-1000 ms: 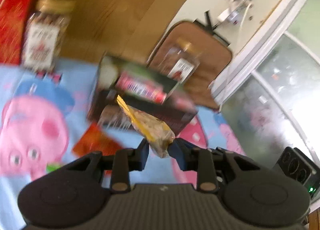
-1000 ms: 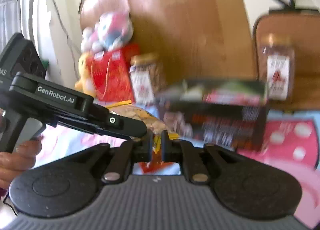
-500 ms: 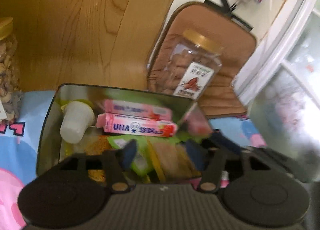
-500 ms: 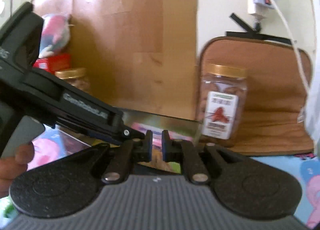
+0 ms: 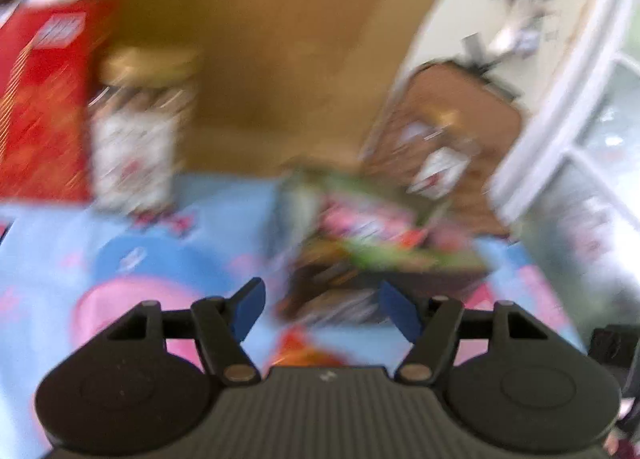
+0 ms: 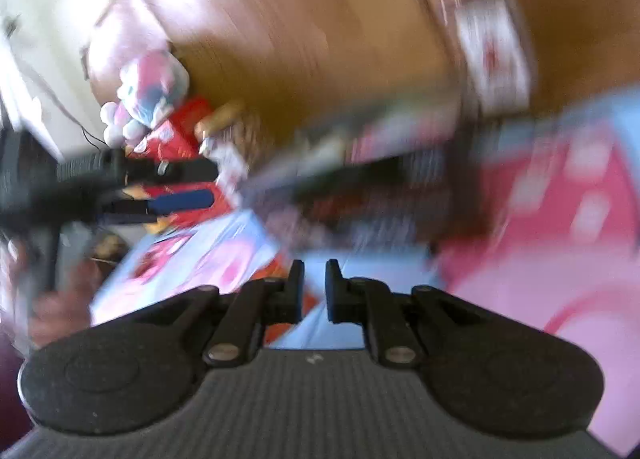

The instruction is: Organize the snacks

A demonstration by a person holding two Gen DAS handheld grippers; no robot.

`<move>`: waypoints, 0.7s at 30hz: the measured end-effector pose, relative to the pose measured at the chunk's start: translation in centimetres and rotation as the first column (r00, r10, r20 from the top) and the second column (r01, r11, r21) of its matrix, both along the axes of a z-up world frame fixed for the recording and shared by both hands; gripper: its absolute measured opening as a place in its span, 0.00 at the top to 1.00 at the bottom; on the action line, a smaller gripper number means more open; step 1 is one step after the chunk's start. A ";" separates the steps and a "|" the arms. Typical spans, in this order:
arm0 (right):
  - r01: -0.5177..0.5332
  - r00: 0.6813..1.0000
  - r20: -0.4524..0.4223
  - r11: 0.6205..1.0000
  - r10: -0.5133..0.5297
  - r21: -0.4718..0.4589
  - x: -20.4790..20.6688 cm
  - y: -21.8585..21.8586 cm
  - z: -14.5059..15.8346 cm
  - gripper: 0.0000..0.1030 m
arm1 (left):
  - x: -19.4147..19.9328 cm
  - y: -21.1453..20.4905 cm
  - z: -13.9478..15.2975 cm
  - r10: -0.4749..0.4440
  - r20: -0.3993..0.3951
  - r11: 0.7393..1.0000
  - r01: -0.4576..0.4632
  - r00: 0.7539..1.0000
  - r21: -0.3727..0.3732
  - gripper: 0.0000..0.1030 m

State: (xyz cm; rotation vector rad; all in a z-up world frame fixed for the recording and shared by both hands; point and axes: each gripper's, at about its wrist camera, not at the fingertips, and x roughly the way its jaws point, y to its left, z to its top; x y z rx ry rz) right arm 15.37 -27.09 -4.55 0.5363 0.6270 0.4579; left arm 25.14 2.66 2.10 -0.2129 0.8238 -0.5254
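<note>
Both pictures are looking smeary, so only big shapes are showing. The left gripper [image 5: 322, 305] is standing wide apart with nothing between its blue pads [image 5: 250, 301], so it is let go and empty. Its jaws have just been opening, and the space between them is showing only the blue and pink cloth [image 5: 120, 259] and something blurry behind it.

The snack box [image 5: 372, 243] is sitting on the cloth, ahead of the left gripper and a bit to its right, with pink and green packets [image 5: 360, 225] poking up inside. Its long side is running across the picture, left to right.

A small orange-red packet [image 5: 298, 351] is lying on the cloth right below the left gripper, close to its jaws (too blurry to say what snack it is). It looks like the next thing to pick up, and the left gripper is already opened for it.

The right gripper [image 6: 314, 291] is nearly clenched, with only a thin gap and nothing in it. The same orange-red packet is peeking out just under its left jaw, so both grippers are near it. The jar with the gold lid [image 5: 136, 131] and the red bag [image 5: 44, 99] are standing farther back, well apart from the box.
</note>
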 end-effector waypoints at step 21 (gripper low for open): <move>0.117 0.959 -0.277 0.970 -0.054 0.215 2.8 0.8 -3.1 0.87 | 1.2 2.4 -6.5 -0.211 -0.272 0.923 0.100 0.939 -0.371 0.35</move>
